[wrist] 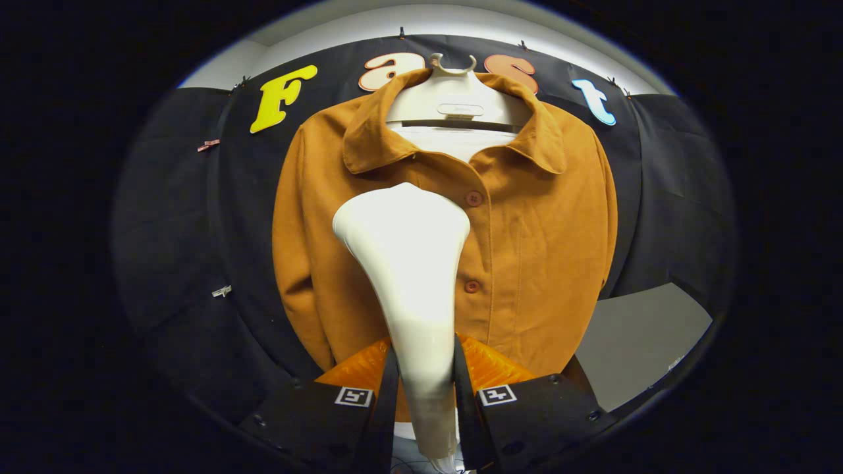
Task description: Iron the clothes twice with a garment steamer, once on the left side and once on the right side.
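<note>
**Steamer in hand, head up on the jacket's chest**

I've got the gripper point(421, 388) clamped on the handle of the glossy white plastic garment steamer point(411, 276), both fingers pressing its narrow neck. Its broad head sits against or just before the rust-orange buttoned jacket point(527, 224), beside the upper button point(473, 198), on the jacket's left-hand panel as I see it. The jacket hangs from a cream hanger point(454, 92). I'd judge one pass underway; nothing tells me whether either side is finished.
</note>
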Demonstrator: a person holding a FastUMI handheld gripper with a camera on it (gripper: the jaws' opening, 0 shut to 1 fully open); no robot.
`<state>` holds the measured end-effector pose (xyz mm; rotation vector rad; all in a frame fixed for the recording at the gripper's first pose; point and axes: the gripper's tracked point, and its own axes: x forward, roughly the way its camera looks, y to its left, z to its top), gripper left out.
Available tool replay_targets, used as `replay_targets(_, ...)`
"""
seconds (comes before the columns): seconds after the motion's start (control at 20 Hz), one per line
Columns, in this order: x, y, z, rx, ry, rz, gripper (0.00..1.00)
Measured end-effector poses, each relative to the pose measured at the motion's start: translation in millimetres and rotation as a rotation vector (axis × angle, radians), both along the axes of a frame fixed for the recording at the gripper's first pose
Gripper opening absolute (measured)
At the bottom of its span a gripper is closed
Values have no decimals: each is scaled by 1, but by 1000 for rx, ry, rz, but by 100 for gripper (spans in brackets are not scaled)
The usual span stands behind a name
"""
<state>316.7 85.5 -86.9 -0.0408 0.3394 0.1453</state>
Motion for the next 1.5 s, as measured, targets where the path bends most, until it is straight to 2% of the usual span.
replay_targets(0.75,21,19,-52,-15,137,-44,44)
replay_targets(1.5,11,12,-120,10,308,-71,44)
